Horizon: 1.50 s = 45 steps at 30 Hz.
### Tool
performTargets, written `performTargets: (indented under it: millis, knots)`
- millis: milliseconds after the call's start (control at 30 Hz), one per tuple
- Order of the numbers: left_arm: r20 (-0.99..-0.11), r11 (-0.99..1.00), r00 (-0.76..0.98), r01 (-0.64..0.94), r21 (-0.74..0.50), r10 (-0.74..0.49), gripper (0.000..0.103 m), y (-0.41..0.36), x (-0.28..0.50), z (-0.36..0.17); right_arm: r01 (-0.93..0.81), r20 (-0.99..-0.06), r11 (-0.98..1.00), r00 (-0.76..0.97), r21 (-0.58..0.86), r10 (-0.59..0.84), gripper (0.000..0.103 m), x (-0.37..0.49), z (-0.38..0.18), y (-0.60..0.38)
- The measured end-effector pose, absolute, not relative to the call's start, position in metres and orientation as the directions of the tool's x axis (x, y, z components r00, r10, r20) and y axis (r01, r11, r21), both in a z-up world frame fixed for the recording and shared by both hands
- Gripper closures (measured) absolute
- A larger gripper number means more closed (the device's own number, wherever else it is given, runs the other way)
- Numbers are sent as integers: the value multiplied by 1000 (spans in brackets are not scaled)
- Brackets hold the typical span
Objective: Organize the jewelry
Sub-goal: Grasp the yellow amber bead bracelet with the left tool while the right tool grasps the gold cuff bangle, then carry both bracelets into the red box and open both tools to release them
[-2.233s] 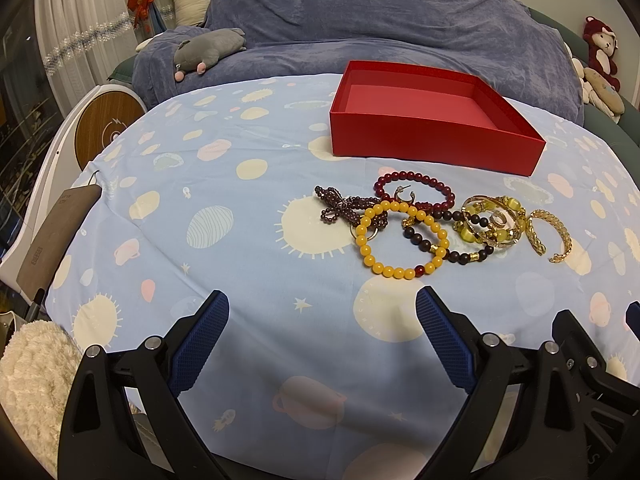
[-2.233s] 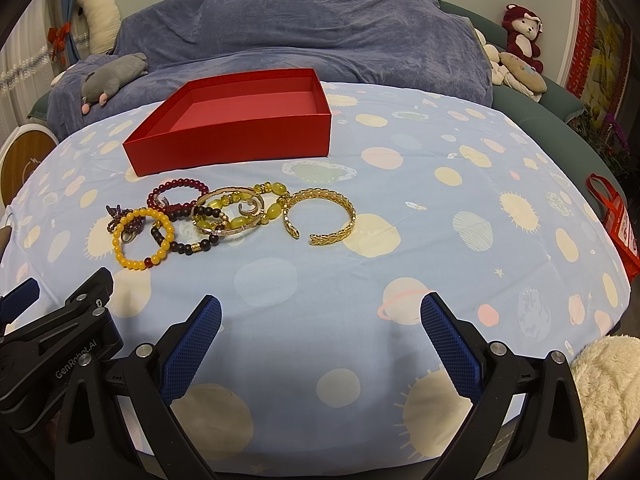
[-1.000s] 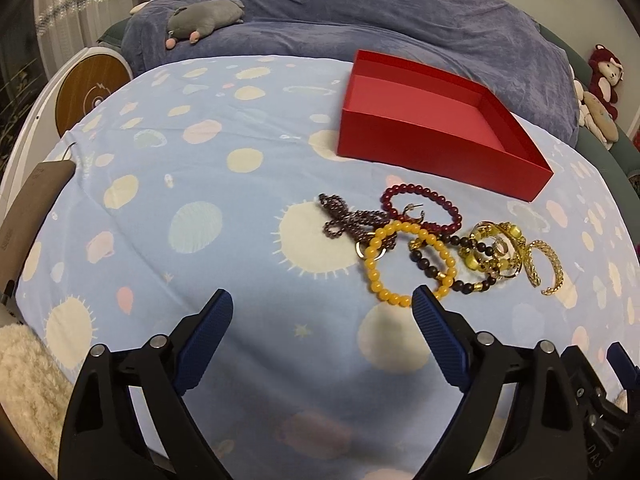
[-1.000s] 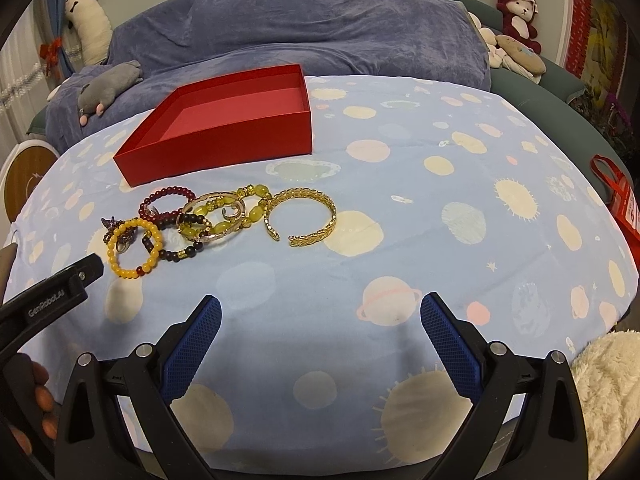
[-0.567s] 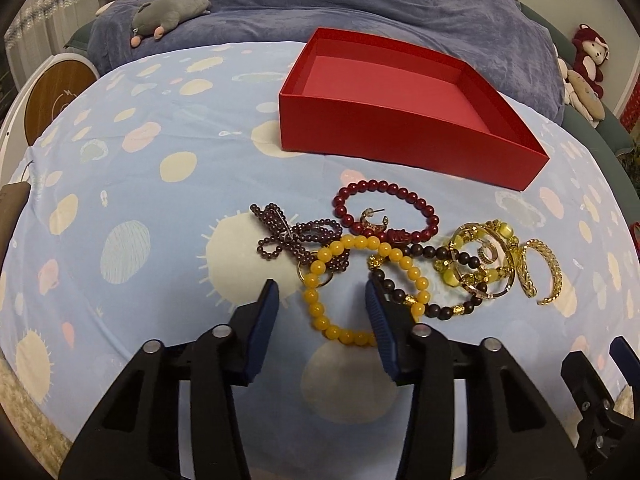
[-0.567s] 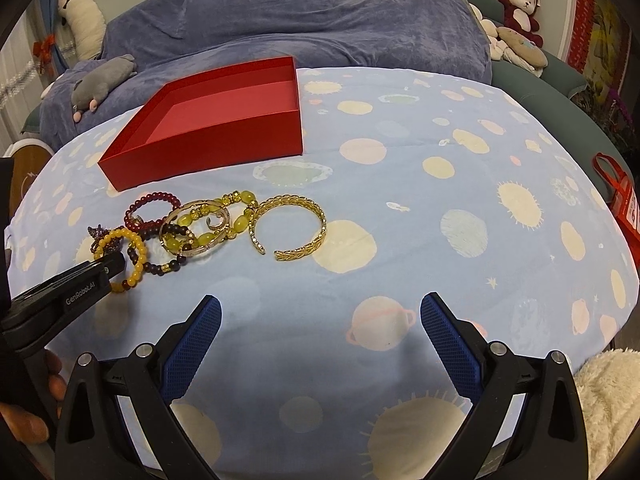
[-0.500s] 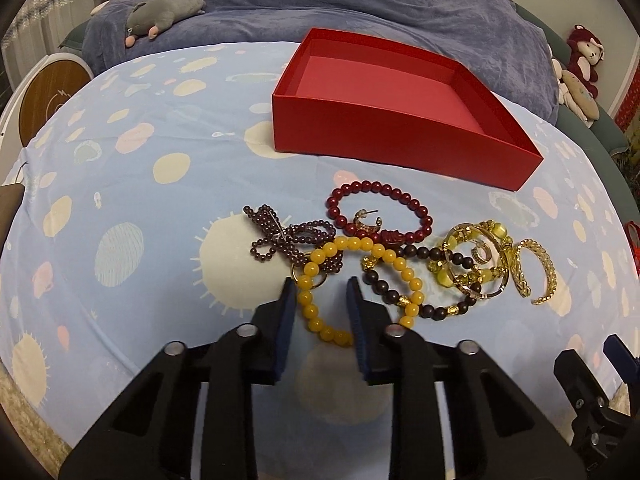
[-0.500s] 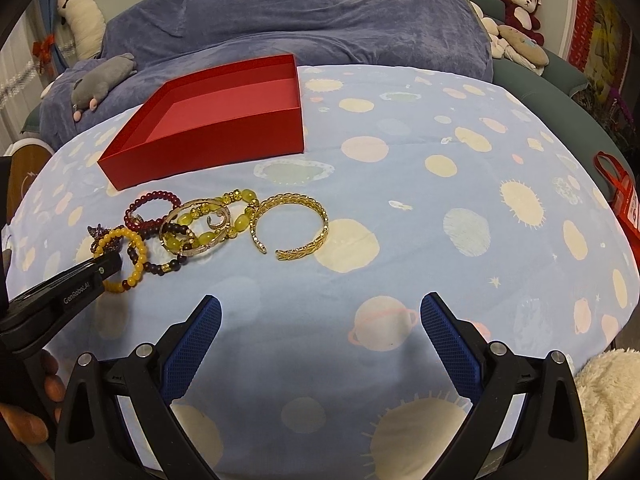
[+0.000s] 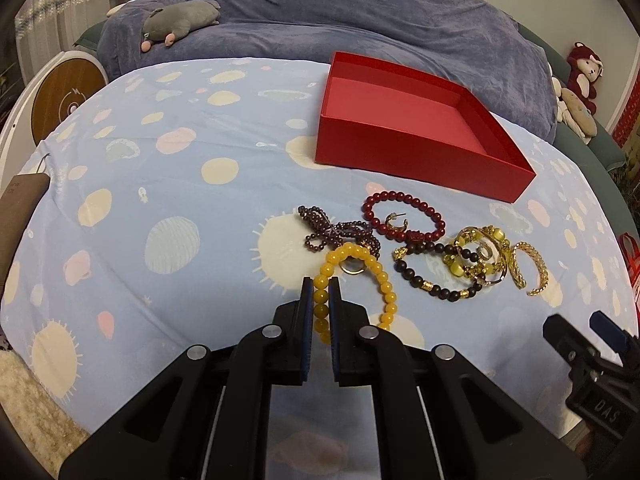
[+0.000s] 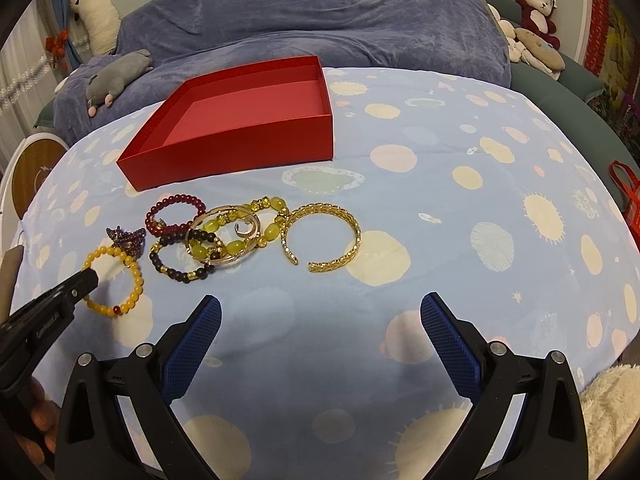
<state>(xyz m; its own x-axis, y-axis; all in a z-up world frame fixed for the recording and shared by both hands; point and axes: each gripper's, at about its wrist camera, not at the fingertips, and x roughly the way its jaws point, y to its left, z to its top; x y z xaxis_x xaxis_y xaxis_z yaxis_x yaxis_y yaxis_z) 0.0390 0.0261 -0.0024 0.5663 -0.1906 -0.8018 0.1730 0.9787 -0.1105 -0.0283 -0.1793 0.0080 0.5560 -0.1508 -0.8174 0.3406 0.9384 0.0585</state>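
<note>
The left gripper (image 9: 321,292) has just closed on the yellow bead bracelet (image 9: 357,284), apparently firmly; the red box (image 9: 408,128) comes next. The right gripper (image 10: 320,322) waits wide open, holding nothing.

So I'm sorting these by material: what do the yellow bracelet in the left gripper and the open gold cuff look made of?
Yellow bracelet: smooth, glossy, opaque round beads, possibly resin, glass or amber; can't tell which. Gold cuff: shiny gold-coloured metal with a woven, chain-like texture and an open gap; plated or solid can't be told.

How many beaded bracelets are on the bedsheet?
5: yellow bead bracelet in the left gripper; purple, red, black, green-yellow in the pile.
</note>
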Motion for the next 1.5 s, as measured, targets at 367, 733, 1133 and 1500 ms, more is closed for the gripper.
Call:
performTargets:
  millis: [367, 733, 1133, 1500]
  knots:
    - [-817, 980, 547, 165, -109, -183, 96, 28, 40, -10, 368, -845, 928, 515, 65, -145, 24, 24, -11, -200]
    - [-833, 978, 521, 179, -107, -186, 96, 24, 43, -15, 356, -853, 934, 500, 42, -152, 46, 33, -23, -201]
    - [-802, 966, 546, 214, -144, -241, 96, 18, 39, 14, 338, -840, 934, 535, 117, -89, 47, 0, 6, -198]
    - [-697, 919, 611, 341, -196, -376, 96, -25, 109, 104, 228, -772, 957, 635, 177, -9, 47, 58, 75, -204]
